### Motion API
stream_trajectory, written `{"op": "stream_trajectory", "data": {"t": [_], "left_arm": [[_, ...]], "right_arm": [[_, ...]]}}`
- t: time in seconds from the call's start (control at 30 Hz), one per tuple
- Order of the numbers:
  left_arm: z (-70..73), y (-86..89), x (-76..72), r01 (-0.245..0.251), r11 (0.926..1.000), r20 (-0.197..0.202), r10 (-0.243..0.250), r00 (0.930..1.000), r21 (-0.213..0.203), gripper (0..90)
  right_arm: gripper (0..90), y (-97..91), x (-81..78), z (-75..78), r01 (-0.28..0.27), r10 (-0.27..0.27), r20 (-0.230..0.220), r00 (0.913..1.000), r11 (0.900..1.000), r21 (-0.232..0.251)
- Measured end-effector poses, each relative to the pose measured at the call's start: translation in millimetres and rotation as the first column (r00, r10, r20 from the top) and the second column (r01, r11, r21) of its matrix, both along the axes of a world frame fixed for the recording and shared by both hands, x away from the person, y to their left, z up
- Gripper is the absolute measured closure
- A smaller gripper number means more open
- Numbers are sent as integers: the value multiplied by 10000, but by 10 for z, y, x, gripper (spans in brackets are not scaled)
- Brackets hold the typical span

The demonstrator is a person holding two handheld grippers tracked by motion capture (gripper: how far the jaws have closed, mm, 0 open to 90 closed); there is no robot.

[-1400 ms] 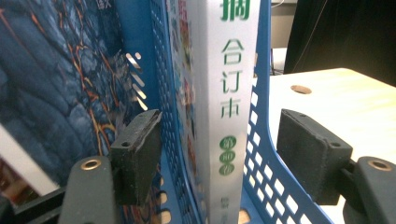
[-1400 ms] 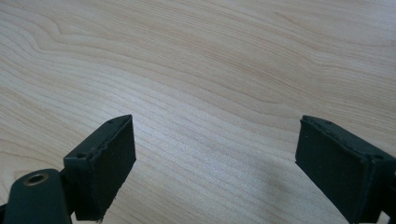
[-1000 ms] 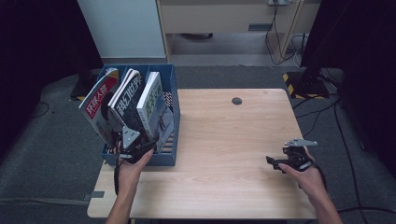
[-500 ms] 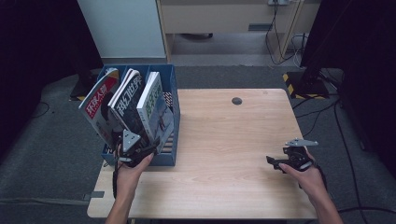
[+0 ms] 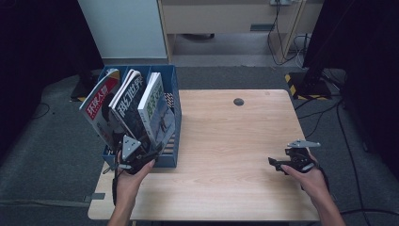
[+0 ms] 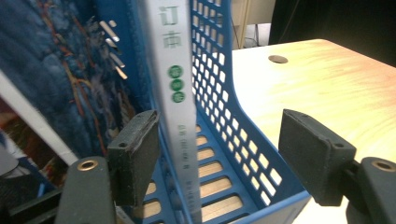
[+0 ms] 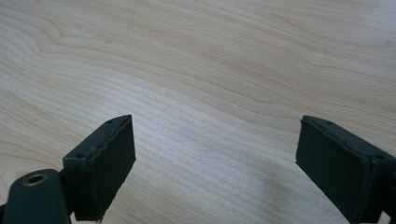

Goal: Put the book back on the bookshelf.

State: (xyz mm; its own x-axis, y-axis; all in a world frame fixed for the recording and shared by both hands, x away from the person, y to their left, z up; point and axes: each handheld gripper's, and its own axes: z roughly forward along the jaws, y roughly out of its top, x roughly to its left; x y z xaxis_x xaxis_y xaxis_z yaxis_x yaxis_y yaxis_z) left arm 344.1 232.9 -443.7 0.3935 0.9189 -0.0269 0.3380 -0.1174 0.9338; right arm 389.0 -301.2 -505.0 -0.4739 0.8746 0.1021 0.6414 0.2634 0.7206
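My left gripper [image 6: 219, 158] stands at the near end of the blue file rack [image 5: 165, 160], at the worktop's [image 5: 226, 141] left edge. Its jaws are spread wide, released. The white spine of the right-hand magazine [image 6: 180, 112] rises between them: it lies against or just beside the left jaw's pad, I cannot tell which, and well apart from the right jaw. The right jaw sits outside the rack's perforated side wall [image 6: 219, 93], over bare wood.

In the high view the rack holds three magazines, all leaning left: a red-covered one [image 5: 99, 106], a dark-covered one [image 5: 128, 106], and the pale one [image 5: 157, 110] at my left jaws. The rack's left side overhangs the worktop's left edge.

My right gripper [image 5: 284, 165] hovers near the worktop's right front corner, jaws likewise spread wide and released, nothing between them. In the right gripper view [image 7: 212, 172] plain wood grain lies beneath.

Open room: the whole middle of the worktop, from the rack's right wall to my right gripper, is bare. A round cable hole [image 5: 239, 101] sits near the far edge.
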Motion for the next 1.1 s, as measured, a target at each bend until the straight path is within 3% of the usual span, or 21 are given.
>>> {"op": "stream_trajectory", "data": {"t": [0.47,0.57,0.83,1.1], "left_arm": [[27,-191,-39,602,9981,43,-602,9982,101,290],[17,-223,-18,844,9964,-66,-844,9964,-39,286],[17,-371,44,1242,9922,-113,-1241,9922,100,283],[-23,-393,97,1290,9916,-291,-1286,9913,115,282]], "right_arm": [[121,-9,-3,3,53,-53,34,10000,10000,54],[121,-3,-5,1,66,-66,2,10000,9999,82],[120,-9,-7,-2,81,-81,-18,10000,9999,112],[118,-10,-7,-9,63,-63,-54,10000,9999,110]]}}
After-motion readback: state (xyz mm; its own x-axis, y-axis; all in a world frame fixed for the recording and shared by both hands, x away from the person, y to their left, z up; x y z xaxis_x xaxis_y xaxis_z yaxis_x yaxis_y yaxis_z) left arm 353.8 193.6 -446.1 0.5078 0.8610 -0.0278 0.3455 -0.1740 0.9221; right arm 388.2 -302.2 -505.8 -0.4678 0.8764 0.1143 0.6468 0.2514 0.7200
